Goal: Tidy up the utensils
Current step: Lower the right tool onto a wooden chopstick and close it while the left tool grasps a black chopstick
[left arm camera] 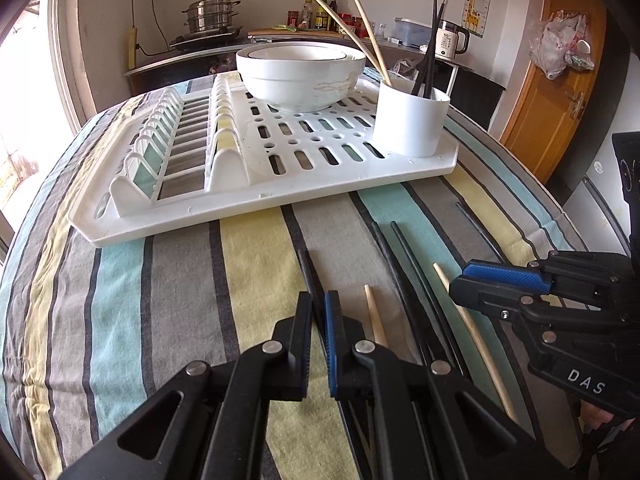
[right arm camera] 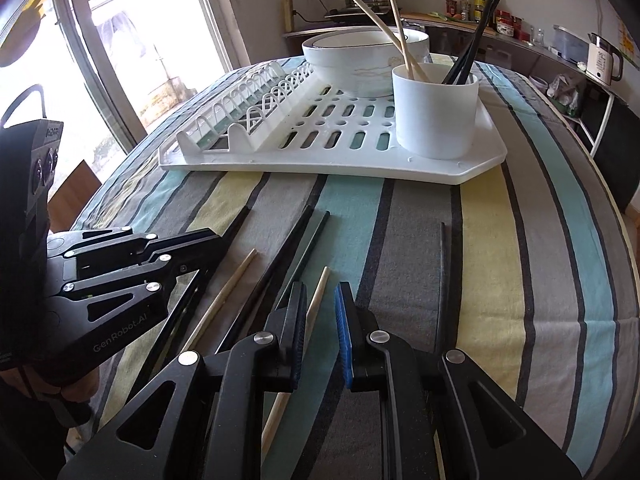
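Observation:
My left gripper is shut on a black chopstick that lies on the striped cloth; the right wrist view shows that gripper low at the left. My right gripper is open just above the cloth. A wooden chopstick runs between its fingers, close to the left pad, with a gap to the blue pad. A white cup on the drying rack holds two wooden and two black chopsticks. More loose ones lie nearby: a black pair, a wooden one, a single black one.
Stacked white bowls stand at the back of the rack, beside its plate slots. The table's right edge curves away near a counter with a kettle. A glass door is at the left.

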